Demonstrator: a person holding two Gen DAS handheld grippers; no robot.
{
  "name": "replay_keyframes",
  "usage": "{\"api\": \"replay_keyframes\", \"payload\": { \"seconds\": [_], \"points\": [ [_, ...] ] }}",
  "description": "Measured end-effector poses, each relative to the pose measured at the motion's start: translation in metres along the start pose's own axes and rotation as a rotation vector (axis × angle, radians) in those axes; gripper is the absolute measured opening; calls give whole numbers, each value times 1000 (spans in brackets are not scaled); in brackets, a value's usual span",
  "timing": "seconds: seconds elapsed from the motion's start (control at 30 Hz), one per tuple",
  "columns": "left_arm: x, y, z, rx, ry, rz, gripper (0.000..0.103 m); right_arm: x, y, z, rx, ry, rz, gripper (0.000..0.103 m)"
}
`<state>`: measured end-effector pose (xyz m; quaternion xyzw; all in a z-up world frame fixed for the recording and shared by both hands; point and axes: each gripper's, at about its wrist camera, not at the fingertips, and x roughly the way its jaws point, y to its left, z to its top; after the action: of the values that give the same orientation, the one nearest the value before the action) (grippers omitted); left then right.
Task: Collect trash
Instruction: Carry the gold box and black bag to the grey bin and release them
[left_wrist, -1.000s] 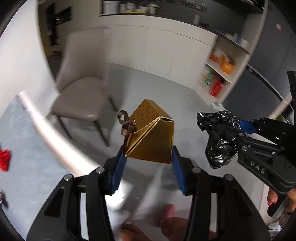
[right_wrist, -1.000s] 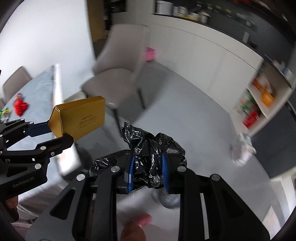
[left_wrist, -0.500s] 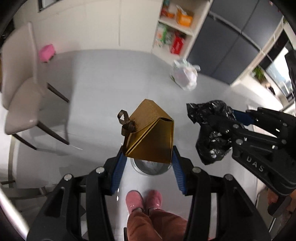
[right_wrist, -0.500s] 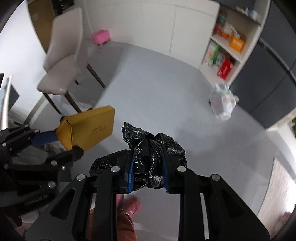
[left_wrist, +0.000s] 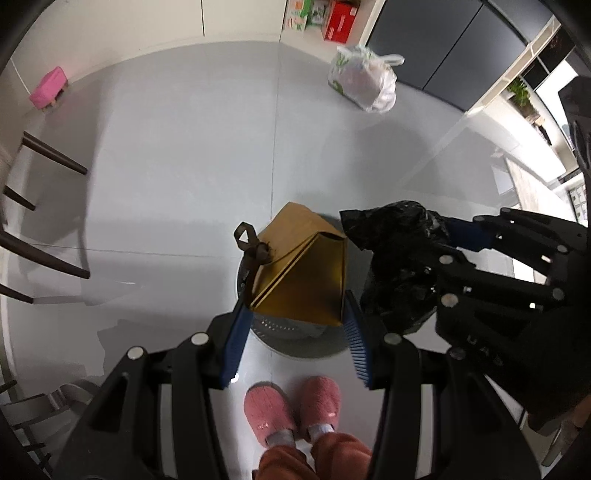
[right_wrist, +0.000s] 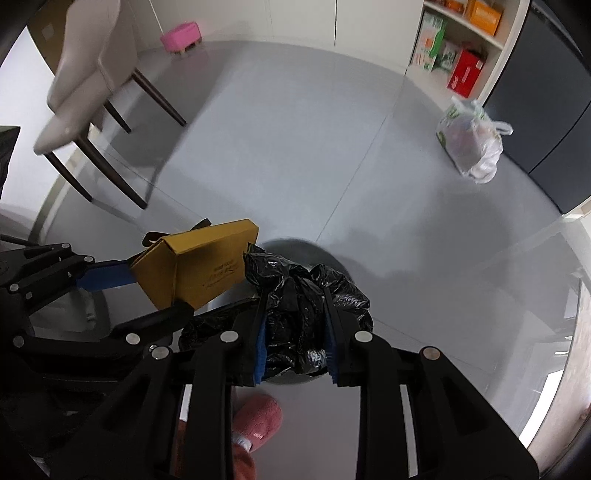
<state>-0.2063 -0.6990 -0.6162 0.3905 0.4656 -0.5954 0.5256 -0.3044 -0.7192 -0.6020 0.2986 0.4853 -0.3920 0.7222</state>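
Change since earlier frame: both grippers have swung away from the table and chair to point down at the floor; a grey round bin (left_wrist: 295, 341) now lies directly beneath them.
Left gripper (left_wrist: 295, 314): fingers closed partway onto a gold cardboard gift box (left_wrist: 303, 277), clamped across its lower edge; a brown ribbon loop (left_wrist: 251, 243) hangs at its left corner.
Right gripper (right_wrist: 295, 325): fingers drawn in close, pinching a crumpled black plastic bag (right_wrist: 303, 295).
Position of trash: both items are held in the air, side by side and nearly touching, above the bin opening; neither is inside it.
Bin contents: hidden by the box and bag; cannot tell.
Done: two pieces of trash picked up and carried to the bin.
Left: release both items into the bin, judged the step in hand.
Further trash: whether more remains elsewhere cannot be told from these views.
Surroundings: white tied plastic bag (right_wrist: 471, 147) on the floor, well apart; operator's pink slippers (left_wrist: 291, 410) just beside the bin.
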Motion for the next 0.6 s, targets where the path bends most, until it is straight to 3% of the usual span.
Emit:
{"api": "replay_keyframes", "payload": {
  "seconds": [0.17, 0.6],
  "points": [
    [39, 8, -2, 2, 27, 6, 49, 35, -22, -8, 46, 1, -5, 54],
    [41, 2, 0, 40, 46, 13, 50, 28, -25, -8, 30, -8, -10, 57]
  ]
}}
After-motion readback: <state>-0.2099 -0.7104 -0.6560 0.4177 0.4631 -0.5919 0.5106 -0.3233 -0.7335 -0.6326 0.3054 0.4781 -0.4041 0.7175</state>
